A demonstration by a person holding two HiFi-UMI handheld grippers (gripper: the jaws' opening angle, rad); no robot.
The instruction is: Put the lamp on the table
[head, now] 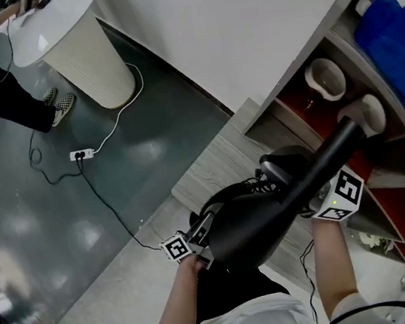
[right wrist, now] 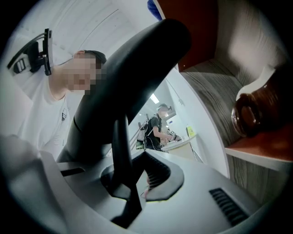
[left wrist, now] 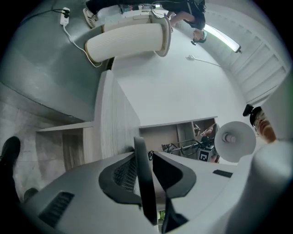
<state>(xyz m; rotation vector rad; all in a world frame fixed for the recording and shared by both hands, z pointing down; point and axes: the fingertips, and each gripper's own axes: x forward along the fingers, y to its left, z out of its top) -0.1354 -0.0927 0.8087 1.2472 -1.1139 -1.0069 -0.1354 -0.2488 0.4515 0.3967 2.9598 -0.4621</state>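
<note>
The black lamp [head: 271,211] hangs tilted in front of me, wide end near my body, narrow end up toward the shelf. In the right gripper view the lamp [right wrist: 128,82] fills the middle as a dark tube. My right gripper [head: 323,199] sits under its middle, and its jaws [right wrist: 120,125] are shut against the lamp's underside. My left gripper [head: 201,249] is at the wide end. Its jaws [left wrist: 149,153] stand apart, with only the shelf showing in the gap. A low grey wood-grain top [head: 211,167] lies just beyond the lamp.
A slanted shelf unit [head: 386,166] with red compartments holds white vases [head: 325,77] and a brown vase [right wrist: 249,114]. A round white pedestal table [head: 86,54] stands far left with a person at it. A power strip [head: 82,154] and its cable lie on the grey floor.
</note>
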